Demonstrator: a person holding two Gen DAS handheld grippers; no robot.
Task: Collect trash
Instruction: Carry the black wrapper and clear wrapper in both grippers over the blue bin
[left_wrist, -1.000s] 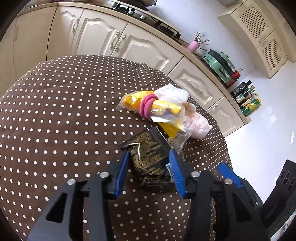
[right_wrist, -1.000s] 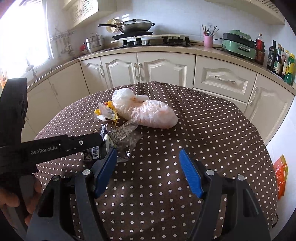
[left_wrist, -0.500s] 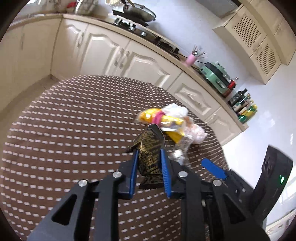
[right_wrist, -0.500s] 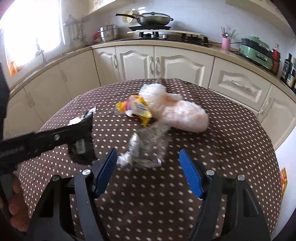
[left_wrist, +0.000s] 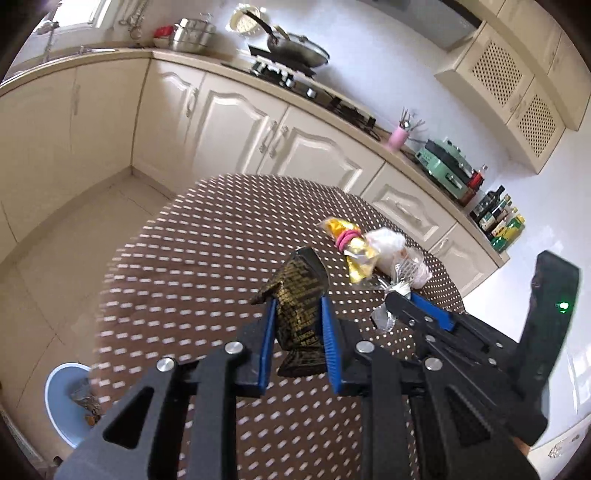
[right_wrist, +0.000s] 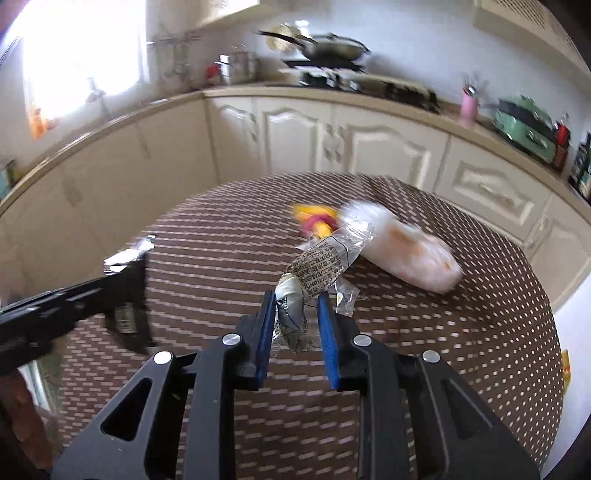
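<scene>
**Holding one wrapper in each pair of tongs**

Gripping a black wrapper (left_wrist: 300, 309), your left tongs (left_wrist: 297, 332) are clamped narrow on its lower half; its long axis runs up and away from you, its folded tip pointing toward the cabinets, lifted clear of the dotted tabletop (left_wrist: 192, 266). Your right tongs (right_wrist: 296, 325) pinch the crumpled end of a clear printed wrapper (right_wrist: 317, 273), whose length slants up and to the right. Beyond both, on the tabletop, lie a yellow packet (left_wrist: 349, 240) banded in pink and a pale plastic bag (right_wrist: 410, 254). Down left on the floor sits a blue bin (left_wrist: 61, 391).
</scene>
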